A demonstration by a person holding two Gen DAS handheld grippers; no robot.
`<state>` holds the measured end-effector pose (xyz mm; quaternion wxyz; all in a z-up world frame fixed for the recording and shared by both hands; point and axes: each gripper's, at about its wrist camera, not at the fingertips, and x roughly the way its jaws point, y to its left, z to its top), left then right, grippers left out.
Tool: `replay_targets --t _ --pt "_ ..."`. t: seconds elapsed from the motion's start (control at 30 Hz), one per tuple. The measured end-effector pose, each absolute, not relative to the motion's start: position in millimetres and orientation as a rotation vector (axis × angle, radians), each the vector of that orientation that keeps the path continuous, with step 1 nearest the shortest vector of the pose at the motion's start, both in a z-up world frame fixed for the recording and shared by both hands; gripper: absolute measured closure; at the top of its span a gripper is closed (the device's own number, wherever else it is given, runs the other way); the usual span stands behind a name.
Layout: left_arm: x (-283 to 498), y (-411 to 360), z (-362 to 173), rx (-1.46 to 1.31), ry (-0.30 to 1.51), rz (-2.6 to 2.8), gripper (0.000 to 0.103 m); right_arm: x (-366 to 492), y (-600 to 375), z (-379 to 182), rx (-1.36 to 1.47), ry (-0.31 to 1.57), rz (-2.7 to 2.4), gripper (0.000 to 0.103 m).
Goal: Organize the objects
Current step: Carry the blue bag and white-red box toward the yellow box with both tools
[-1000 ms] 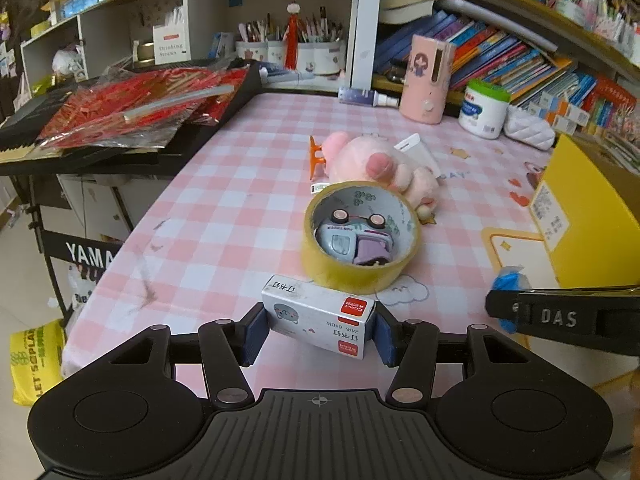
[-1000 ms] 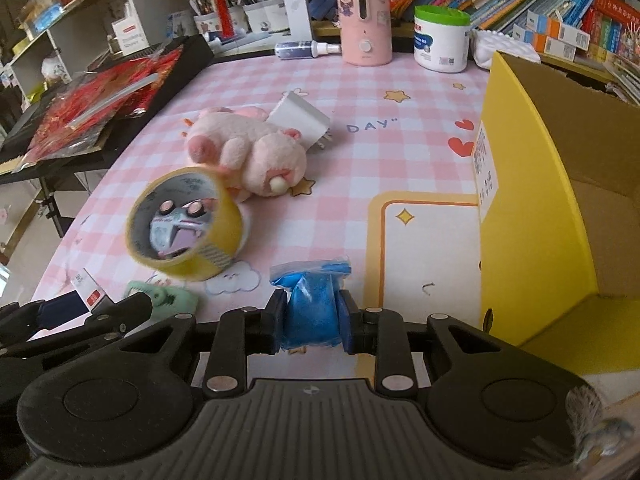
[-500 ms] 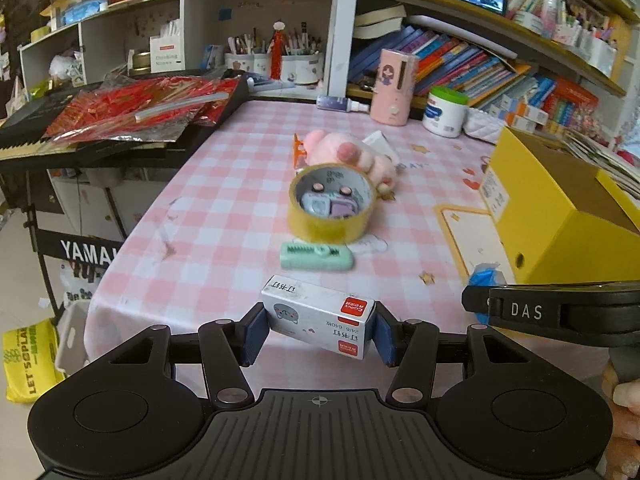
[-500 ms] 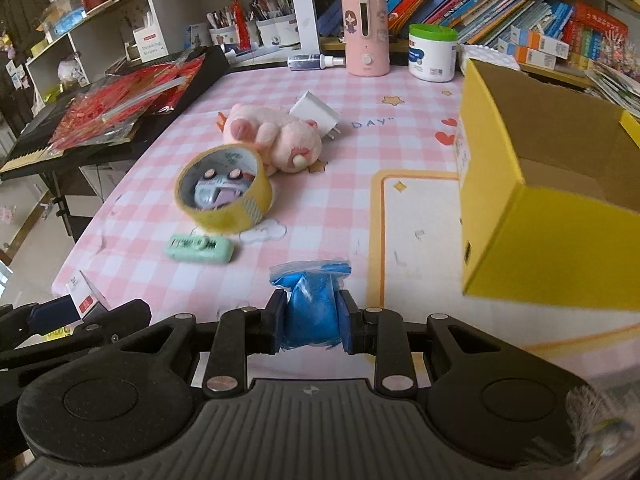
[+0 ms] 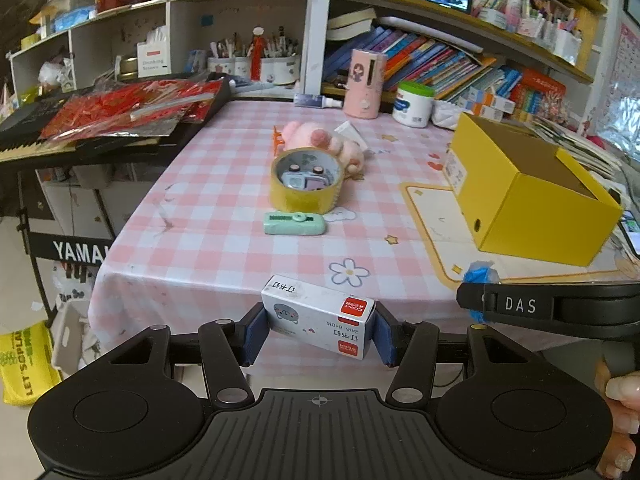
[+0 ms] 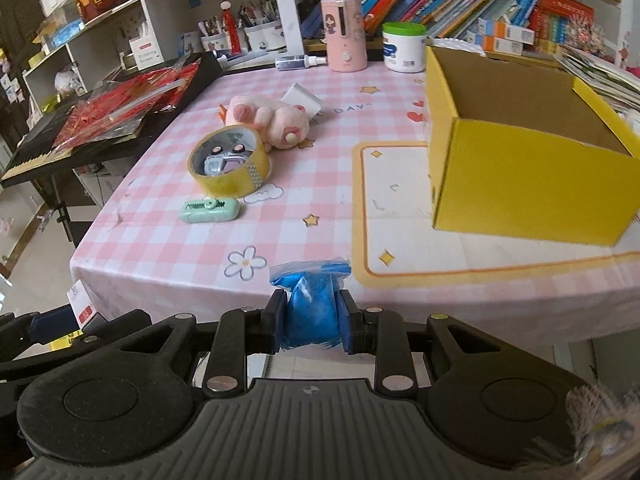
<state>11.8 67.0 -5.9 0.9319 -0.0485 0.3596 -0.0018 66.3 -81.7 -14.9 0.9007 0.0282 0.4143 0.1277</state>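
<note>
My left fingers (image 5: 256,334) clamp a staple box (image 5: 318,325); my right fingers (image 6: 277,320) clamp a blue bag (image 6: 312,304), both before the counter (image 6: 320,184).

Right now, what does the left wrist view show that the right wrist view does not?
Only the left wrist view shows the left claw shut on the white staple box. Only the right wrist view shows the right claw shut on the blue bag head-on. Both show the tape roll, green stapler and yellow box.
</note>
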Motion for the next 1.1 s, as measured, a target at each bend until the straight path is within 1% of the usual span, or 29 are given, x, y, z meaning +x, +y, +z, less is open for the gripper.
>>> replay_targets --t 0.6,1.1 --pt "-19.9 36.5 -8.5 -0.059 0.737 -0.122 0.050 13.1 -123.4 -21.6 0.125 0.871 0.150 0.078" --pt "-21.4 -8.0 -10.6 0.000 0.744 -0.282 0.050 -15.3 -172.2 -27.8 0.194 0.877 -0.001 0.078"
